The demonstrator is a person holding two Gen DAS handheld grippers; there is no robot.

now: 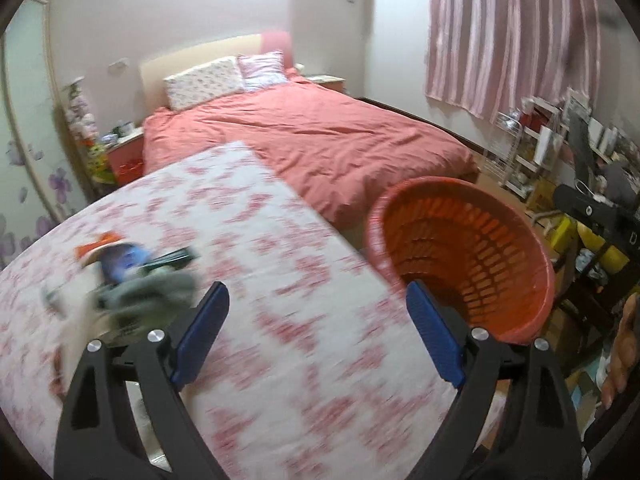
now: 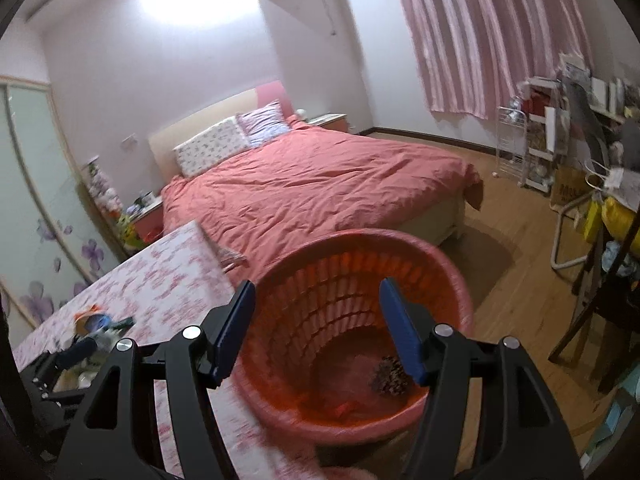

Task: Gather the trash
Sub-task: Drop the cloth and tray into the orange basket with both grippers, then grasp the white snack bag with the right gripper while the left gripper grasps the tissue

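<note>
1. We are looking over the table point(image 1: 280, 280) from the left wrist view, with the trash pile point(image 1: 136, 280) lying on it at nine o'clock.
2. We are seeing the basket point(image 1: 464, 256) standing just beside the table's edge at three o'clock.
3. We are finding the bed point(image 1: 312, 136) lying behind both at twelve o'clock, the pillows point(image 1: 224, 80) at its far end.
4. In the right wrist view, we are seeing a clump of trash point(image 2: 390, 374) lying in the basket's bottom.
5. We are seeing the shelving point(image 2: 536, 140) standing at two o'clock.

Home bedroom: bed point(image 2: 320, 184), pillows point(image 2: 212, 148), curtains point(image 2: 480, 32).
</note>
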